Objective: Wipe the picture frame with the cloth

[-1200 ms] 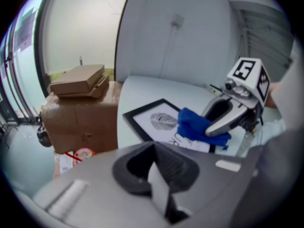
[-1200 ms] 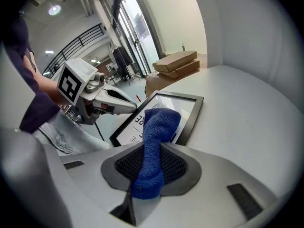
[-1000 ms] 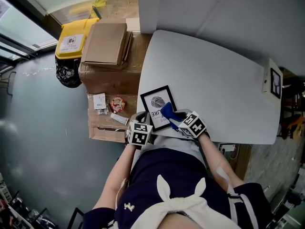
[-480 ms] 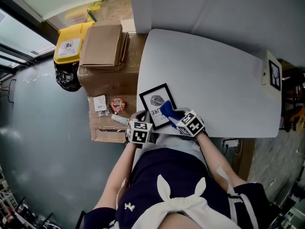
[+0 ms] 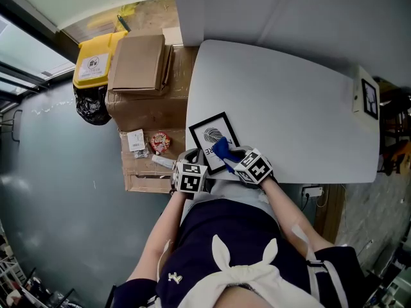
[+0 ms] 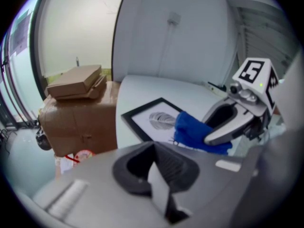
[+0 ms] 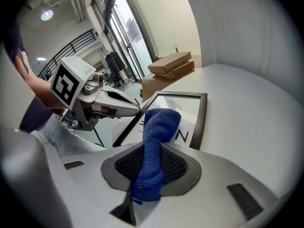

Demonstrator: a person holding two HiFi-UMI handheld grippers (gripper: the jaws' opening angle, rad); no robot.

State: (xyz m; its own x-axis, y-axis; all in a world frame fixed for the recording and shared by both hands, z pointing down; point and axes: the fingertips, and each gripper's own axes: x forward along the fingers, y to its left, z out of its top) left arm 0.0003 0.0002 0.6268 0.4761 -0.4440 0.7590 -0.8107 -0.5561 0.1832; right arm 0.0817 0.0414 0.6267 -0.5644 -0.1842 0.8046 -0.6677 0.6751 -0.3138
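Your right gripper [image 7: 152,165] is clamped on the blue cloth [image 7: 160,125], which rests on the picture frame [image 5: 212,138] at the tabletop's [image 5: 289,101] near-left corner; press flat and stroke along each border; brace the frame's edge with your left gripper [image 6: 159,177], jaws together, empty.

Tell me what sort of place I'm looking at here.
Probably a work or storage corner of an office-like building. There is a plain white table, cardboard boxes stacked beside it, a yellow bin next to them, a bare grey floor and tall windows.
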